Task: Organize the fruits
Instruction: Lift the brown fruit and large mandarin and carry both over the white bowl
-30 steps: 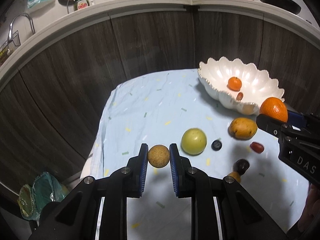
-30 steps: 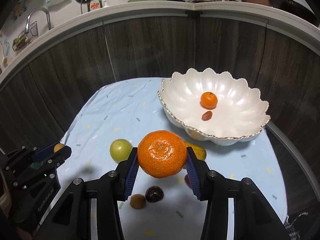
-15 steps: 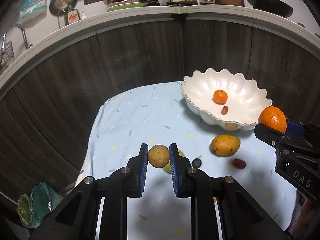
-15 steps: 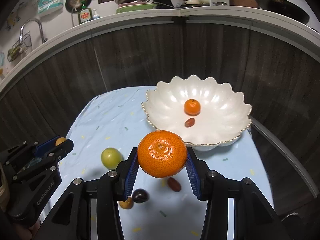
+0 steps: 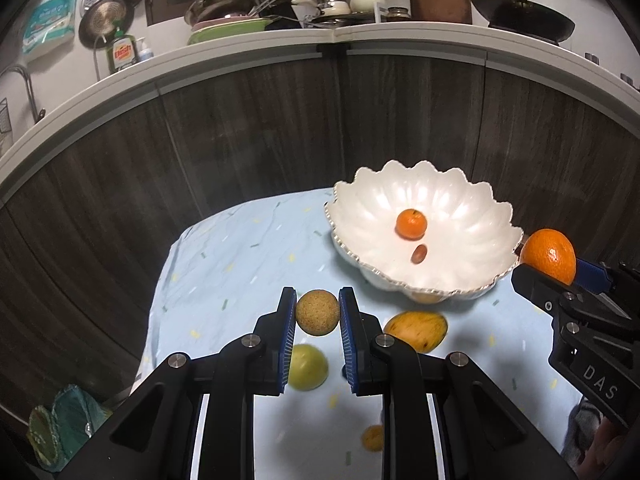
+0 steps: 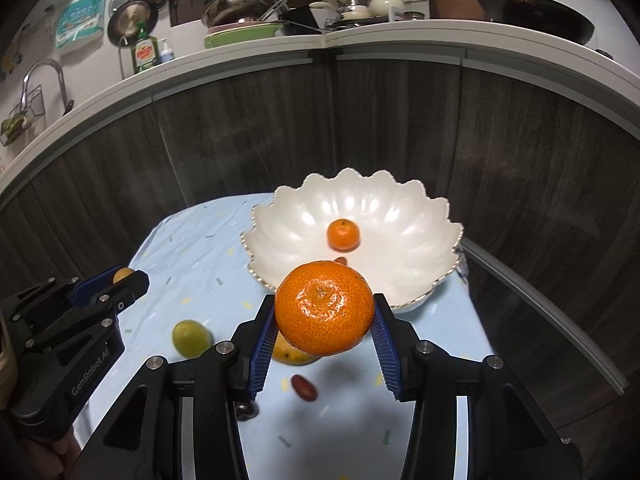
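Only the right wrist view shows the dark red oval date (image 6: pixel 304 387) on the pale blue speckled tablecloth (image 6: pixel 192 248), nearer than the scalloped white ceramic bowl (image 6: pixel 420 216). Right gripper (image 6: pixel 325 322) clamps the large orange mandarin (image 6: pixel 325 307) before the bowl; left gripper (image 5: pixel 317 314) clamps a small tan rough-skinned round fruit (image 5: pixel 317 313) left of the bowl.

Your left gripper (image 5: pixel 317 312) pinches a small speckled tan fruit (image 5: pixel 317 313) between its blue pads, above the pale blue tablecloth (image 5: pixel 224 280). At the right edge your right gripper (image 5: pixel 560 276) clamps a large orange (image 5: pixel 549 255) just beside the rim of the white scalloped bowl (image 5: pixel 448 200), which holds a small mandarin (image 5: pixel 411 223) and a reddish-brown fruit (image 5: pixel 419 255). A mango (image 5: pixel 416 330) and a green fruit (image 5: pixel 308 367) lie on the cloth below.
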The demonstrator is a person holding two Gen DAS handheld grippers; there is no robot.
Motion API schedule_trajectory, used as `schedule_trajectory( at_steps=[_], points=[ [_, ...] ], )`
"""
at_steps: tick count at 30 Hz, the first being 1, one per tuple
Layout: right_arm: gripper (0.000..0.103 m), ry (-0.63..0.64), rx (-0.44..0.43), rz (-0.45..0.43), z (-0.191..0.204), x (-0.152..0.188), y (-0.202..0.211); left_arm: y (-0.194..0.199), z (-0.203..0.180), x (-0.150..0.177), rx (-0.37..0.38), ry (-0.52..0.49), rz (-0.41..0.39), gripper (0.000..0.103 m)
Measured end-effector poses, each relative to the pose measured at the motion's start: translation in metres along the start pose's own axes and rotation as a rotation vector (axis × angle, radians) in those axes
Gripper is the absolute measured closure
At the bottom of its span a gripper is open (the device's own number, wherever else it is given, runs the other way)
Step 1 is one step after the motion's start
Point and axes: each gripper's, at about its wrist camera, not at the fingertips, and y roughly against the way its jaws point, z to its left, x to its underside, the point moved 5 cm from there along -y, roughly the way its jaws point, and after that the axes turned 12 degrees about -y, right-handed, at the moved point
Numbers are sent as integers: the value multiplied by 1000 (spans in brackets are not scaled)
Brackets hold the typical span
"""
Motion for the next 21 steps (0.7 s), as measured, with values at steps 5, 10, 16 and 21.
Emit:
schedule_trajectory(
  at_steps=[5,10,16,21],
  points=[
    [56,-7,15,-17,-9,-9,0,-3,-5,-12,11,-7,-15,81],
    [56,-10,29,-35,-16,-21,-2,-9,-9,-27,23,-15,-32,81],
    [56,-12,45,-60,-24,-39,-8,-17,-13,-47,34,-22,-50,81],
    [56,-15,55,-74,-31,-55,-14,-27,-13,-64,36,-26,-64,81]
  ],
)
